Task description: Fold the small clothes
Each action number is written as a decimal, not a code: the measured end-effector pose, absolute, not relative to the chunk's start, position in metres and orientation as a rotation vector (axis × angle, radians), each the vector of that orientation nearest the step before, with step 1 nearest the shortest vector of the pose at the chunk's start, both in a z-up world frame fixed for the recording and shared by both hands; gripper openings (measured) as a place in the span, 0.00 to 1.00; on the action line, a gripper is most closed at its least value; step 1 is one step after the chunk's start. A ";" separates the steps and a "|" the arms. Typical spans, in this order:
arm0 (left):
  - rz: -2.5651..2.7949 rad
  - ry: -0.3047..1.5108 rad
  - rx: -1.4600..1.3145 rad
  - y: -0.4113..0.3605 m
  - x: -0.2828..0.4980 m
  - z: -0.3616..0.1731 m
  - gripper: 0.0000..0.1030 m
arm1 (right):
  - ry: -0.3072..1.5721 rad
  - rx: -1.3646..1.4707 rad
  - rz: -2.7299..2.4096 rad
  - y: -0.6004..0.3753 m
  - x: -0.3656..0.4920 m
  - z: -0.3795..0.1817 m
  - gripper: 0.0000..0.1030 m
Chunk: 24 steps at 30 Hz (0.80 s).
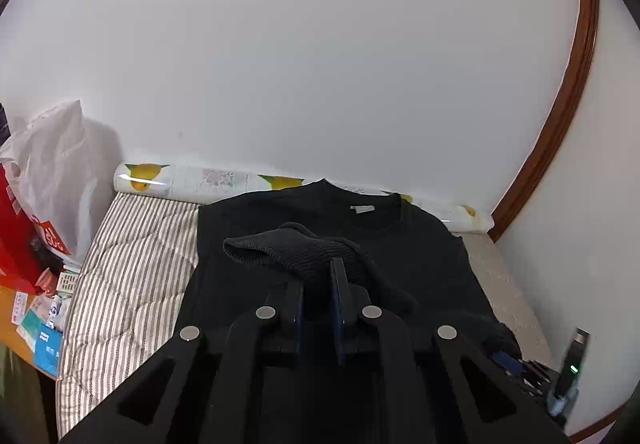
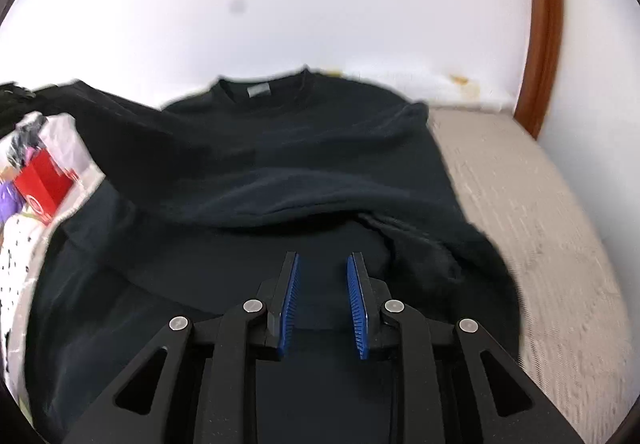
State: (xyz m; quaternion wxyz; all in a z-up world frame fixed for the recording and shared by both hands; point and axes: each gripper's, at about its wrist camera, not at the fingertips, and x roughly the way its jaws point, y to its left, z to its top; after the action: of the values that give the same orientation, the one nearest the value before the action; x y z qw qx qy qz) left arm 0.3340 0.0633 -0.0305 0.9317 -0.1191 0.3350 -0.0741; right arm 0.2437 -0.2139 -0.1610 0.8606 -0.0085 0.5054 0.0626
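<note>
**A thin pinch on the cuff, and a free gripper over loose cloth**

Our left gripper (image 1: pixel 318 284) is clamped on the ribbed cuff (image 1: pixel 280 248) of the black sweater (image 1: pixel 400 244), with only a little knit between the blue pads. The sleeve rises from the cloth below the tips and droops away to the left of them. Our right gripper (image 2: pixel 323 284) holds nothing: its jaws stand apart with dark cloth lying under the gap, and no fold caught between the pads.

The sweater lies spread on the bed (image 1: pixel 132 264) ahead of both grippers, collar and label (image 1: pixel 362 208) at the far end, near the wall (image 1: pixel 320 43).

The first risk we see is the cuff slipping. The bite is shallow and ribbed knit stretches, so a quick swing of the sleeve across the body could pull it free short of the fold line.

The second is dragging. If we carry the sleeve too far, the body beneath may slide and the ridge of cloth ahead of the right gripper could deepen into a crease inside the fold.

The third is a double grab: closing the right jaws straight down here could catch two layers.

Left of the left gripper, the white bag (image 1: pixel 56 163) and red box (image 1: pixel 16 236) crowd the bed edge; a wide sweep could knock them.
</note>
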 end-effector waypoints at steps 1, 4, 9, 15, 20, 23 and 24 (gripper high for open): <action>-0.146 0.684 -0.247 0.066 0.333 -0.032 0.11 | 1.077 -0.012 0.084 -0.220 0.252 -0.168 0.22; -0.151 0.678 -0.274 0.076 0.332 -0.033 0.11 | 1.070 0.071 0.015 -0.248 0.265 -0.175 0.11; -0.158 0.660 -0.285 0.082 0.332 -0.031 0.11 | 1.090 0.180 -0.032 -0.269 0.276 -0.180 0.00; -0.161 0.666 -0.296 0.085 0.328 -0.031 0.11 | 1.123 0.462 -0.022 -0.300 0.282 -0.193 0.00; -0.175 0.656 -0.299 0.085 0.324 -0.025 0.11 | 1.109 0.472 -0.039 -0.292 0.293 -0.197 0.03; -0.174 0.659 -0.291 0.081 0.322 -0.027 0.11 | 1.110 0.359 -0.025 -0.273 0.304 -0.195 0.05; -0.173 0.661 -0.292 0.081 0.321 -0.028 0.11 | 1.101 0.344 -0.024 -0.271 0.307 -0.195 0.05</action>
State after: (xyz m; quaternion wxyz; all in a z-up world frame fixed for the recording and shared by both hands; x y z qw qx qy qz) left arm 0.3215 0.0812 -0.0276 0.9317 -0.1427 0.3232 -0.0843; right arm 0.3066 -0.2707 -0.1947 0.8381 0.1625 0.5207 -0.0113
